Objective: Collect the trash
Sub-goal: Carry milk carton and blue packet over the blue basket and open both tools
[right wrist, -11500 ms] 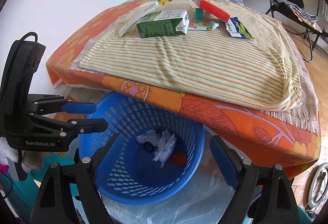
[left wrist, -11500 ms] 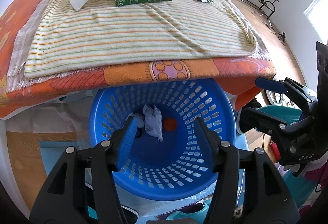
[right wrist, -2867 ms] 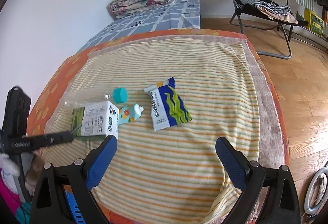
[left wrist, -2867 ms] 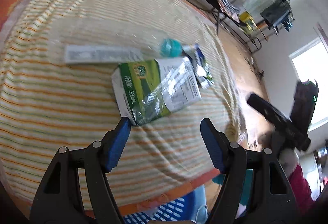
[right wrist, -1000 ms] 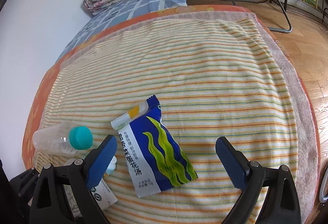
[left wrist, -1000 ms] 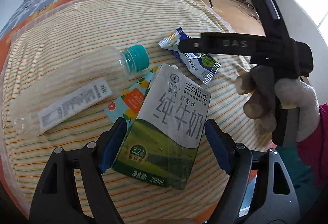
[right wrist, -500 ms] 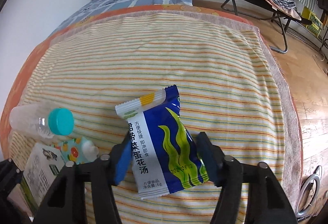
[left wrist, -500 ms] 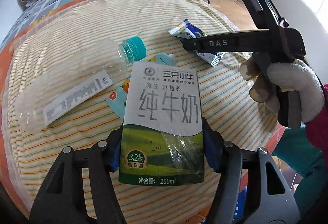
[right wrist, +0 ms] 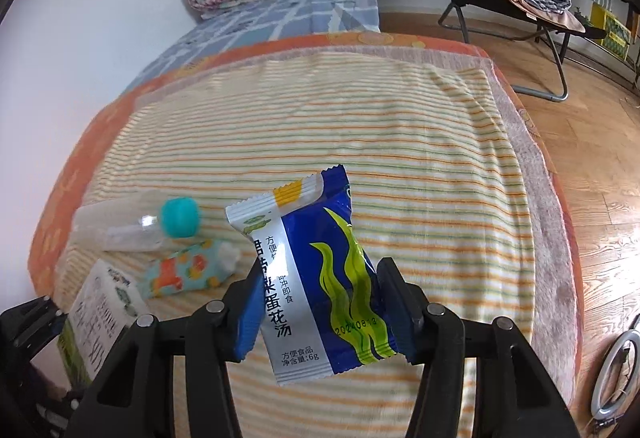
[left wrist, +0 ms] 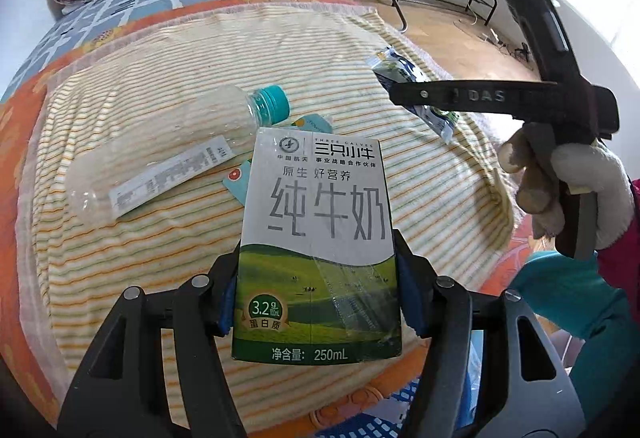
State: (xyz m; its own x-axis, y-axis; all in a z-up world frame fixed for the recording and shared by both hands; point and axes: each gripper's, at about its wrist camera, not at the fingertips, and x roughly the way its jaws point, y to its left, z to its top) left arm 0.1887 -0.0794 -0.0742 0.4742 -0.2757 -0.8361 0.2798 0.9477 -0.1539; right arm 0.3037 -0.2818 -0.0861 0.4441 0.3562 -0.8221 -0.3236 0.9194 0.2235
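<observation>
Left wrist view: the left gripper (left wrist: 316, 298) clamps the milk carton (left wrist: 316, 238) by its stiff lower sides, likely light. The right gripper (right wrist: 316, 302) is closing on the limp, slippery soup sachet (right wrist: 316, 270) across its middle, above the striped cloth (right wrist: 400, 141).

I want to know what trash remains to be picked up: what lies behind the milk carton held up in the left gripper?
Behind the milk carton, on the striped cloth: a clear bottle with a teal cap and a small colourful pouch, which the carton partly covers in the left view.

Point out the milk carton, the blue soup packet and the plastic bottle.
milk carton (left wrist: 320, 222): left wrist view, front face, on the large lettering.
blue soup packet (right wrist: 320, 270): right wrist view, middle of the front.
plastic bottle (left wrist: 176, 141): left wrist view, clear body.
</observation>
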